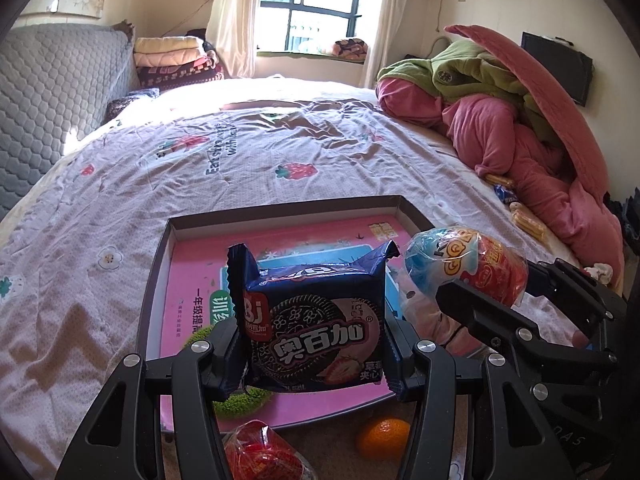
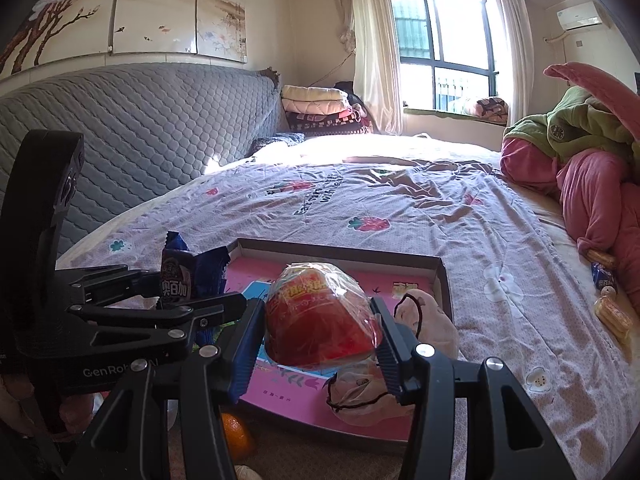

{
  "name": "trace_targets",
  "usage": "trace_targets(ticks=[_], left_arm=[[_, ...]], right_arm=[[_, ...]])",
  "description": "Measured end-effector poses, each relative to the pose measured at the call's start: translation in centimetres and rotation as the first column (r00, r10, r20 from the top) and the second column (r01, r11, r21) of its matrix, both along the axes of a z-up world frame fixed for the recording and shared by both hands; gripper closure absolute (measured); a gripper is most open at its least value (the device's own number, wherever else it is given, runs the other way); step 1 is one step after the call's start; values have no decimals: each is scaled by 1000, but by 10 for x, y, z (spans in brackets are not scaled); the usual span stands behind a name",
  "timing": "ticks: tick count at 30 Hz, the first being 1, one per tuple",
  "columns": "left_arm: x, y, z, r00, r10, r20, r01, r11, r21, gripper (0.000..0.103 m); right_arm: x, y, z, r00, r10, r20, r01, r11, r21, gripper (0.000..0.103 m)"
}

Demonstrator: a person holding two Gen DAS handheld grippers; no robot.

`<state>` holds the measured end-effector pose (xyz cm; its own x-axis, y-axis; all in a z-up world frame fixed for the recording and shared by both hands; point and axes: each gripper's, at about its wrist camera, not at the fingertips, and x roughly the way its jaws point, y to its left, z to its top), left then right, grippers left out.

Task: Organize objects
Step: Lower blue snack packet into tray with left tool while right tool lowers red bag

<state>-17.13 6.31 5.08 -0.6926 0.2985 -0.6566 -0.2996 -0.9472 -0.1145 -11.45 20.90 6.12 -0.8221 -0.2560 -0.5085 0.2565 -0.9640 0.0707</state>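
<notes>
Left tool clamped on cookie pack, right tool on red snack cup. Lower both gently into tray (near bed's foot edge), apart from each other.

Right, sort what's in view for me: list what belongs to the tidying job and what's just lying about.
Part of the job:
- biscuit packet, held in the left gripper
- red wrapped snack, held in the right gripper
- shallow box on the bed
- orange
- pink pouch

Just lying about:
- pink and green bedding heap
- folded blankets
- grey headboard
</notes>
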Motion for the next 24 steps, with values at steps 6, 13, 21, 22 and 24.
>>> trace_targets(ticks=[6,13,21,22,24], left_arm=[[0,2,-5,1000,-6,13,6,1000,-5,46],[-1,3,-10,1000,-6,29,6,1000,-13,46],[-8,3,-19,998,2,59,0,999,-35,46],[-8,4,-20,998,1,60,1,999,-38,46],[-9,5,-21,998,-4,61,6,999,-39,46]], right_arm=[[1,2,-3,1000,-4,10,4,1000,2,51],[0,4,-8,1000,-6,23,6,1000,5,51],[-2,3,-18,998,-15,54,14,999,29,51],[-2,4,-20,998,-20,57,18,999,34,51],[-5,4,-24,997,-29,73,26,999,46,51]])
